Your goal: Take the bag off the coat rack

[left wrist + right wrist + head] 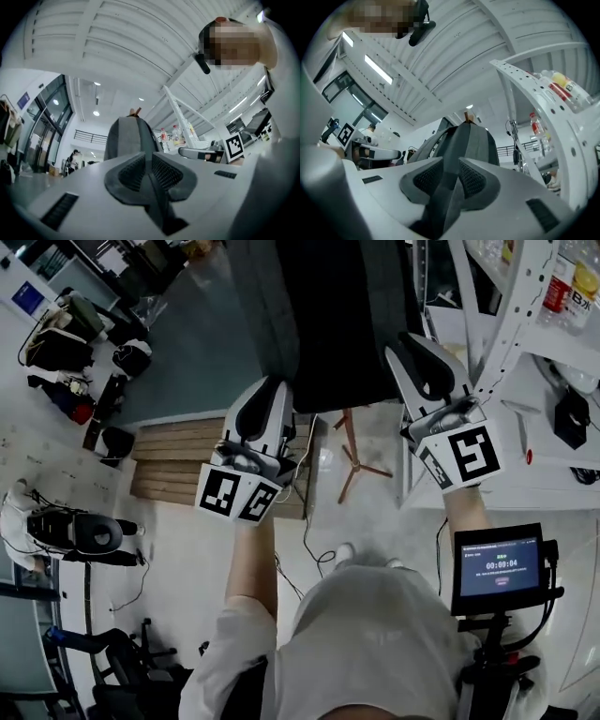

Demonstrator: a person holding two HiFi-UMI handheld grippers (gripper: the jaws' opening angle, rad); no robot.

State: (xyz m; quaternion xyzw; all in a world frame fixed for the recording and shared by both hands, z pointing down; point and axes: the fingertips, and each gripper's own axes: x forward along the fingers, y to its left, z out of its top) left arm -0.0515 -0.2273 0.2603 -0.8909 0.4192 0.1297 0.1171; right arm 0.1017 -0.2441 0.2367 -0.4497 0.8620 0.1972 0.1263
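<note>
The head view looks steeply down from above. Both gripper views look upward along their jaws, close to the grey-and-black fabric backpack (474, 140) at 12 o'clock, which all three views share.

Was a large indoor lab or workshop, ribbed white ceiling (117, 42), glass-walled rooms (44, 129), white perforated metal rack (514, 320) held plastic bottles (561, 282), black cables (307, 521) lay across pale floor (187, 559), small black timer screen (499, 566).

The left gripper (151, 164) has its ribbed fingers (132, 172) pressed together on a dark strap (163, 208) that runs down between them. Just beyond them hangs the grey backpack (125, 138). The wooden tip of the coat rack (135, 111) shows above its top, under a white ribbed ceiling (117, 37).
</note>
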